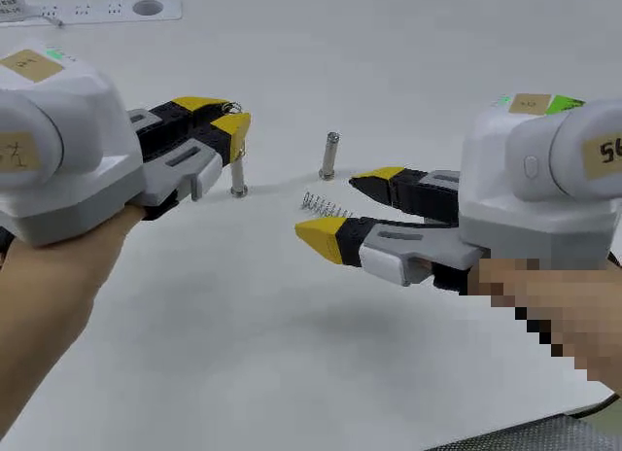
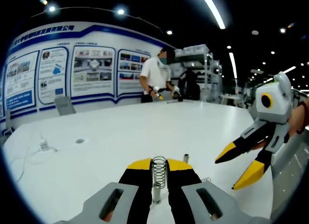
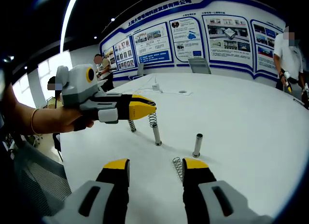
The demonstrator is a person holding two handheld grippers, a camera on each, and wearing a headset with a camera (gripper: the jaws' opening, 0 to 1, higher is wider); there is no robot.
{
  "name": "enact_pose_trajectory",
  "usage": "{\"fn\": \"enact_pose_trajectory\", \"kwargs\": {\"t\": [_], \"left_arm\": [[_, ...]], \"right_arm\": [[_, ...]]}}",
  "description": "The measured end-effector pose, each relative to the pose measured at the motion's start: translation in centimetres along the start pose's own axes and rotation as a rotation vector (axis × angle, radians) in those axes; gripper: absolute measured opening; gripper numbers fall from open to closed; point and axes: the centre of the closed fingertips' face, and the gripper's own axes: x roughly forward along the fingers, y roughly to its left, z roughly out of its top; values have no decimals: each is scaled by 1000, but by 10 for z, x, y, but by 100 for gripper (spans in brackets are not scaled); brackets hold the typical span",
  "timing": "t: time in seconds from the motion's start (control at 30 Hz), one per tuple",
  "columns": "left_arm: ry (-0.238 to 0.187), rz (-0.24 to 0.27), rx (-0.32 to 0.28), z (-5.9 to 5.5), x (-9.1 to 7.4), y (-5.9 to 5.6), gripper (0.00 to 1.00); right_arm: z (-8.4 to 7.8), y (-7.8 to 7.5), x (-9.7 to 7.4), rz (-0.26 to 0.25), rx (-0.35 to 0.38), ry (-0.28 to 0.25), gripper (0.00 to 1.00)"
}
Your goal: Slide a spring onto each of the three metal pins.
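My left gripper (image 1: 236, 121) is shut on a small spring (image 2: 159, 172), held upright right above a metal pin (image 1: 237, 176); the spring's lower end meets the pin's top (image 3: 156, 135). A second pin (image 1: 329, 155) stands bare to the right. A loose spring (image 1: 325, 207) lies on the white table between the open fingers of my right gripper (image 1: 325, 206), next to its right fingertip (image 3: 193, 164). A third pin (image 3: 131, 125) stands behind the left gripper, partly hidden, and seems to carry a coil.
The white table (image 1: 292, 354) stretches wide around the pins. A white strip with holes (image 1: 117, 9) lies at its far left edge. A person (image 2: 157, 79) stands at the far end of the table. A grey mat corner (image 1: 544, 436) sits at the near right.
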Motion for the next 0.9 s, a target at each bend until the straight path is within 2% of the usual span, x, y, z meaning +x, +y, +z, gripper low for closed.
{"fn": "enact_pose_trajectory", "kwargs": {"t": [0.2, 0.6, 0.9], "left_arm": [[-11, 3, -2, 0, 2, 1, 10], [3, 1, 12, -3, 3, 4, 10], [37, 10, 17, -21, 6, 3, 11]], "right_arm": [[-1, -1, 1, 2, 3, 6, 45], [-3, 1, 4, 12, 16, 14, 44], [-5, -1, 5, 4, 16, 24, 44]]}}
